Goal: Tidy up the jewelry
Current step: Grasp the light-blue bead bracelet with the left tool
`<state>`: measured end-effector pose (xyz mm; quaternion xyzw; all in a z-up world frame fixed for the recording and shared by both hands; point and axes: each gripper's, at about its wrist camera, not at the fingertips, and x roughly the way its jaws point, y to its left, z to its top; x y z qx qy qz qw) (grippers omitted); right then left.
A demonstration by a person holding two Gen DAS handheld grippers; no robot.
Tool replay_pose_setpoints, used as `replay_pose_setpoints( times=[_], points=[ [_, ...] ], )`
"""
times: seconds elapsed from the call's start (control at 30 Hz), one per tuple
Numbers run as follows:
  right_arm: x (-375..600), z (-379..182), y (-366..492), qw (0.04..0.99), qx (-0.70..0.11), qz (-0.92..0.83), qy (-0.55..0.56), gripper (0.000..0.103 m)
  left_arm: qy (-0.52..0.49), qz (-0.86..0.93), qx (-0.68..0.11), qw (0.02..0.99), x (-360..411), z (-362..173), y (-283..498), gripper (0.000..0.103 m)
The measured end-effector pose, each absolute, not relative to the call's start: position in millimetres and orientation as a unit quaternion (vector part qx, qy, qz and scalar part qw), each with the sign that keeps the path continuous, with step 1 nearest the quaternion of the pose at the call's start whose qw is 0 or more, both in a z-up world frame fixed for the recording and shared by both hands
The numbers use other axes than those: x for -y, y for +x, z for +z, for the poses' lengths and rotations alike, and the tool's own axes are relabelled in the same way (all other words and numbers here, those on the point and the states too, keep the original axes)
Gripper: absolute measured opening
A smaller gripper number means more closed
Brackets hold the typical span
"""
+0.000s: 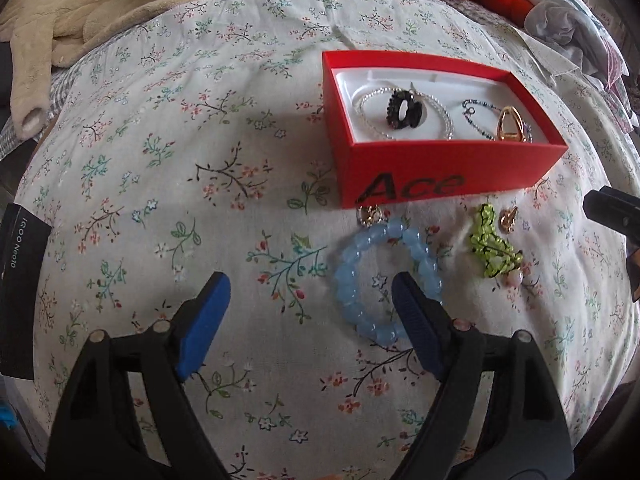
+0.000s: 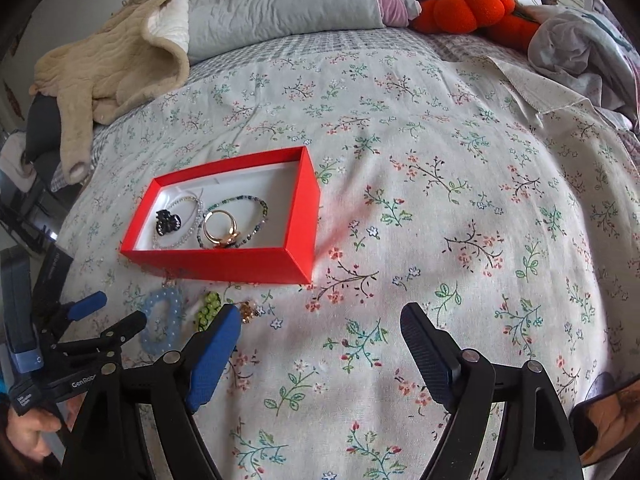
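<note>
Bedspread [image 2: 440,128], floral: the work surface, soft and uneven. Wide bare cloth lies right of the red box, while clothing and pillows crowd the far edge.

Red box [image 1: 400,176], open-topped, white-lined: the collecting tray and the landmark here. Its lettered near wall faces the loose pieces, so each must be lifted over that wall.

Left gripper [image 1: 310,300]: tongs spread wide, holding nothing, set in front of the box; the right-hand tip overlaps the blue bracelet's ring, likely lining up a pinch.

Right gripper [image 2: 320,328]: tongs spread wide, empty, over bare cloth right of the box, apparently waiting.

Blue bead bracelet [image 1: 360,240]: on the cloth just in front of the box.

Green beaded piece [image 1: 490,242]: in front of the box, right of the bracelet.

Inside the box: clear bead bracelet [image 1: 372,98], dark bead bracelet [image 1: 474,106], black clip [image 1: 402,112], gold ring [image 1: 508,124].

Small gold pieces [image 1: 509,218]: near the box's front wall.
</note>
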<state>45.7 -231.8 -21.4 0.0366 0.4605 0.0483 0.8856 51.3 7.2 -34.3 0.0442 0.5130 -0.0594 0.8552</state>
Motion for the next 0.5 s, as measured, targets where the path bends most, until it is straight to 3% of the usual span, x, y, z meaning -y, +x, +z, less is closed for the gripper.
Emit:
replay_pose_setpoints(
  times=[0.23,0.5],
  points=[
    [202.9,-54.5,29.4,0.877,-0.473,0.080,-0.034,0.083,0.042,-0.084,-0.491,0.866,-7.8,-47.2,30.9,0.083],
    [202.9,-72.8,18.6,0.876,-0.468,0.113,-0.033,0.083,0.035,-0.130,-0.478,0.868,-7.4,-50.2,18.3,0.083]
  ],
)
